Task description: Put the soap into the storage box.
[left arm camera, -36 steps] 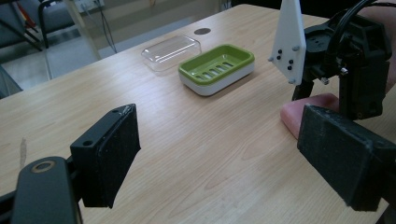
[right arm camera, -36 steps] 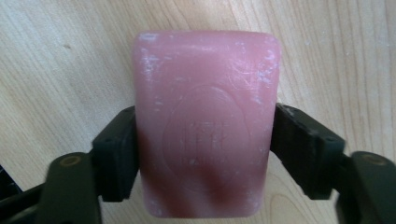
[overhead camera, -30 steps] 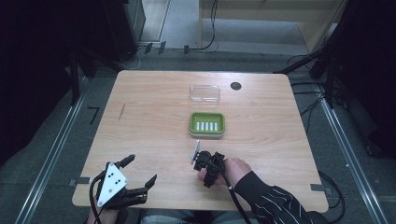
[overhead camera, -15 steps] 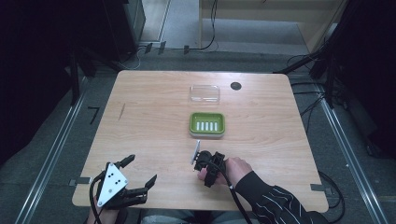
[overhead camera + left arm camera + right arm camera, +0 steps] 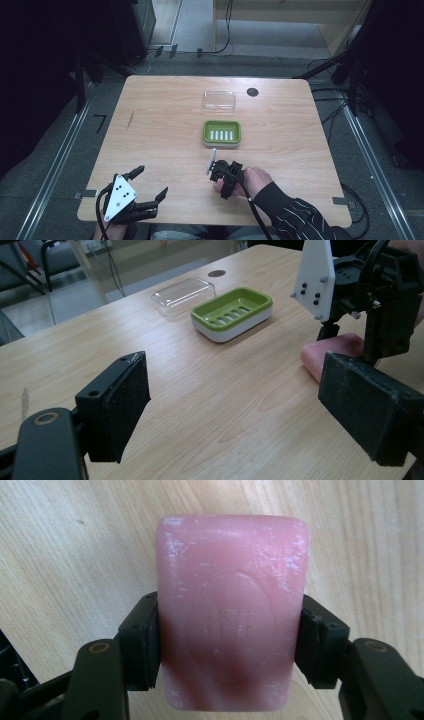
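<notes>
A pink bar of soap (image 5: 231,615) lies flat on the wooden table, and my right gripper (image 5: 227,640) is shut on its two long sides. From above, that gripper (image 5: 220,181) points down near the table's front middle, with a hand behind it. The soap (image 5: 330,352) peeks out under it in the left gripper view. A green soap dish (image 5: 221,133) on a white base sits just beyond, with a clear lid (image 5: 219,100) farther back. My left gripper (image 5: 150,182) rests open at the front left corner, nothing between its fingers (image 5: 117,400).
A small black disc (image 5: 252,92) lies at the back right of the table (image 5: 150,130). Cables and dark equipment surround the table on the floor. A dark streak marks the wood at the left (image 5: 131,118).
</notes>
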`<action>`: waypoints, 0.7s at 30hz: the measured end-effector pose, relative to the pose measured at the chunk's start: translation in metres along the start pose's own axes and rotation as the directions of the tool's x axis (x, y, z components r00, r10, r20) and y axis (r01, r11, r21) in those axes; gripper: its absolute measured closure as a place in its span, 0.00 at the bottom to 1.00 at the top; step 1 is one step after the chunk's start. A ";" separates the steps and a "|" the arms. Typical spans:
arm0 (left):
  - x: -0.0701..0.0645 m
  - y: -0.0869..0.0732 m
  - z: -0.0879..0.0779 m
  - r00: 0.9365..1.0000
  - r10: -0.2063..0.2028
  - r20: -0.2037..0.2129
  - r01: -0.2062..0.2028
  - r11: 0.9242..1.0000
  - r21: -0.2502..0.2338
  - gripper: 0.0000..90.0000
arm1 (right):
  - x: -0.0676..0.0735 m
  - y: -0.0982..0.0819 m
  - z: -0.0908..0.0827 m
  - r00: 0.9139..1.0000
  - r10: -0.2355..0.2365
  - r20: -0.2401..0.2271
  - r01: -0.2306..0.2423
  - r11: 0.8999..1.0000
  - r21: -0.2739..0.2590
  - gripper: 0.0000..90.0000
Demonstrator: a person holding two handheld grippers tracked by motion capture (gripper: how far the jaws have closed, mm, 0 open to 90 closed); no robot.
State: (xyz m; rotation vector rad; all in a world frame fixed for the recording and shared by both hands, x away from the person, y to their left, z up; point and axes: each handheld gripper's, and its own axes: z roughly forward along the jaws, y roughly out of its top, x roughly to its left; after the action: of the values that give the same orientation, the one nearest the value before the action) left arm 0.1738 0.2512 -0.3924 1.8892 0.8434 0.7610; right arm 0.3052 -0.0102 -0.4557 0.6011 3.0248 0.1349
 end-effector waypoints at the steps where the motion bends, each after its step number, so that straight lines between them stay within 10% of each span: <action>1: 0.000 0.000 0.000 1.000 0.000 0.000 0.000 1.000 0.000 0.15 | -0.001 -0.001 -0.001 1.000 0.008 -0.001 -0.008 1.000 0.003 0.43; 21: 0.000 0.000 0.000 1.000 -0.002 0.000 0.002 1.000 0.001 0.15 | -0.019 -0.012 -0.009 0.999 0.008 0.032 -0.009 1.000 0.014 0.43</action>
State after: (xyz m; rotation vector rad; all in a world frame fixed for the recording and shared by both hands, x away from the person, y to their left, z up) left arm 0.1740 0.2514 -0.3925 1.8890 0.8450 0.7596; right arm 0.3171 -0.0292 -0.4476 0.6110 2.9956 0.1032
